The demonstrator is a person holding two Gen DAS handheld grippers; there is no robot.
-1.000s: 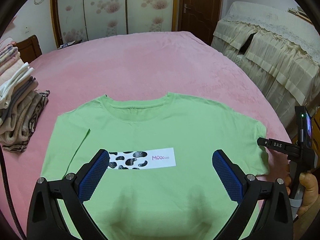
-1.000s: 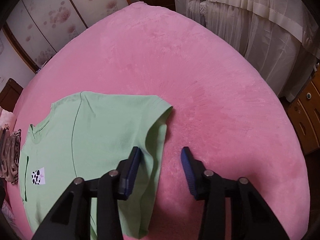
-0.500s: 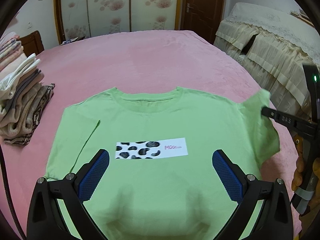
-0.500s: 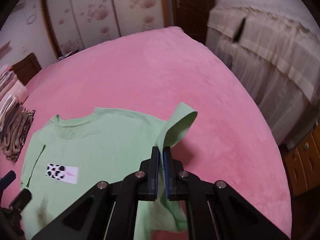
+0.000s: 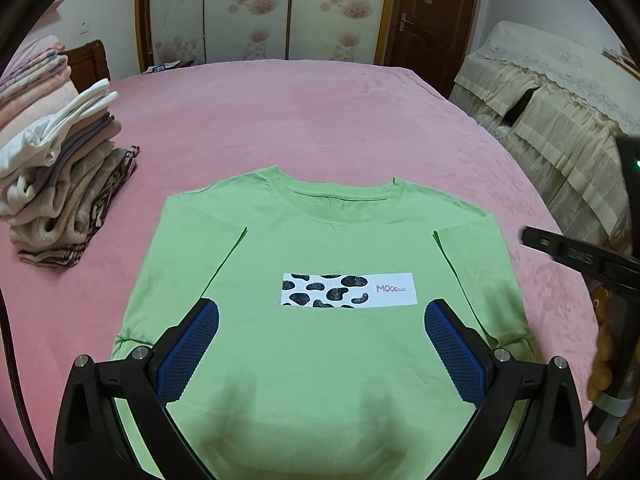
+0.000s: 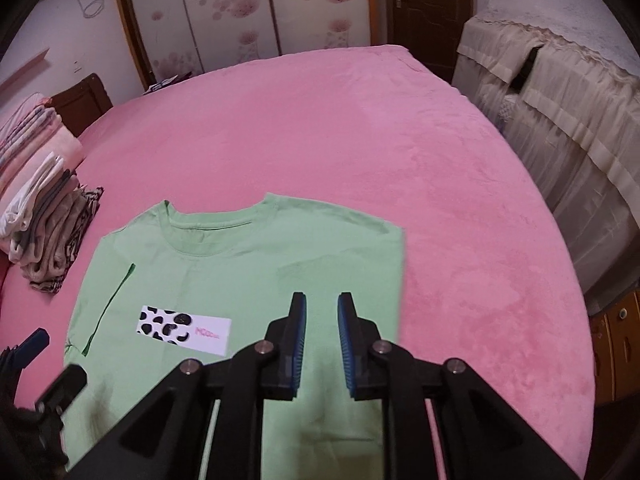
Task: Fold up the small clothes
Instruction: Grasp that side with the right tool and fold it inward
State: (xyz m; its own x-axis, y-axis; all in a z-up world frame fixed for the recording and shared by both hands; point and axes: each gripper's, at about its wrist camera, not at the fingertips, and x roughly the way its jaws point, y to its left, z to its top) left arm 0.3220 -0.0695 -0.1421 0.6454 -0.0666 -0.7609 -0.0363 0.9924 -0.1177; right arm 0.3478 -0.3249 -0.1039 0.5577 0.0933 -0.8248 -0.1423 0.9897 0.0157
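Note:
A small light-green T-shirt (image 5: 332,248) (image 6: 240,264) with a cow-spot label (image 5: 348,290) lies flat on the pink bedspread (image 5: 320,120). Both sleeves are folded inward over the body; the right sleeve (image 5: 472,272) lies flat. My left gripper (image 5: 320,320) hovers open above the shirt's lower middle, nothing between its blue pads. My right gripper (image 6: 322,320) hangs above the shirt's right side. Its jaws are opening, a narrow gap shows, and no cloth is between them. The right gripper's tip (image 5: 560,246) pokes in at the right edge of the left wrist view.
A stack of folded clothes (image 5: 56,184) (image 6: 40,216) sits at the bed's left side. A cream-draped piece of furniture (image 5: 560,120) stands beyond the bed's right edge, a wooden drawer unit (image 6: 616,344) beside it. Wardrobe doors (image 5: 260,12) and a dark door (image 5: 432,20) stand behind.
The right gripper closed on the right sleeve, carried it inward over the shirt body, and has let it go; the sleeve now lies folded flat. The left gripper drifted slightly, still open.

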